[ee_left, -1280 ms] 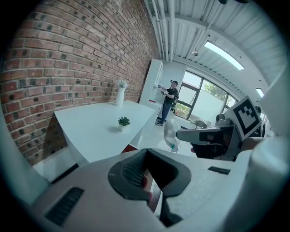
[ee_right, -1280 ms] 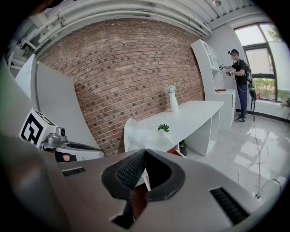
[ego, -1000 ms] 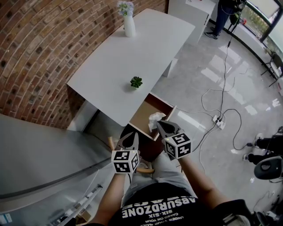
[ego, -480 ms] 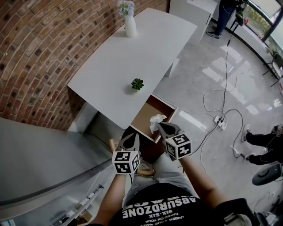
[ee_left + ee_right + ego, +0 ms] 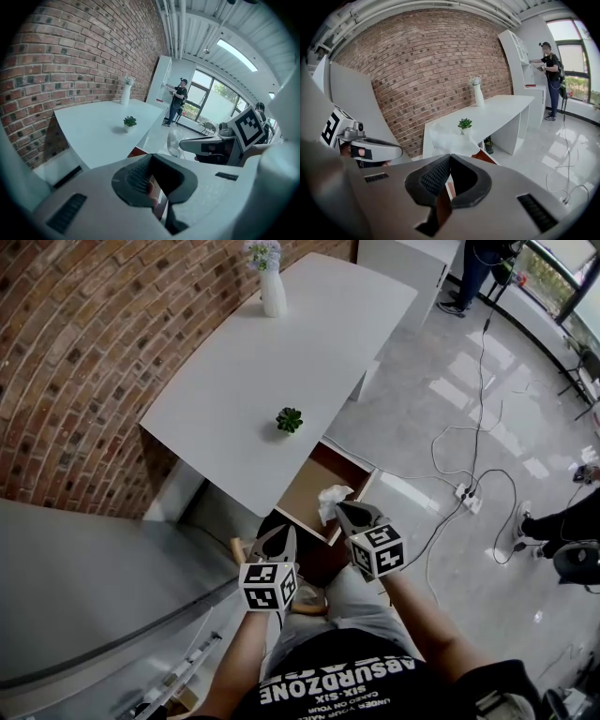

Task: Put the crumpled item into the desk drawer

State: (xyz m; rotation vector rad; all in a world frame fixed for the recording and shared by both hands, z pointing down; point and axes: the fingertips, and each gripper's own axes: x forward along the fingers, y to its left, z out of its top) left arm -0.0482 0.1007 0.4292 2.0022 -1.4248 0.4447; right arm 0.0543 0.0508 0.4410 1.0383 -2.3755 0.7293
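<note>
**Crumpled item poised over the open drawer**

The right gripper (image 5: 343,512) is clenched tight, and right at its tips sits the crumpled item (image 5: 330,500) – a white, papery wad, pinched by an edge as far as the right gripper view shows. It hangs over the near right corner of the desk drawer (image 5: 302,486), which stands pulled out from under the white desk (image 5: 281,343). The brown drawer floor is bare beside it. Whether the wad already touches that floor, I cannot tell.

Over on the other side, the left gripper (image 5: 279,538) is closed on nothing, held low and near the person's lap, short of the drawer front and well out of the play.

So by my reading we are at the placing step: carry done, drop not yet made. The next move calls for the right jaws to let go with the wad fully inside the drawer walls – it sits close to the front corner, so a nudge deeper first would be safer. After that, the drawer wants pushing shut.
</note>
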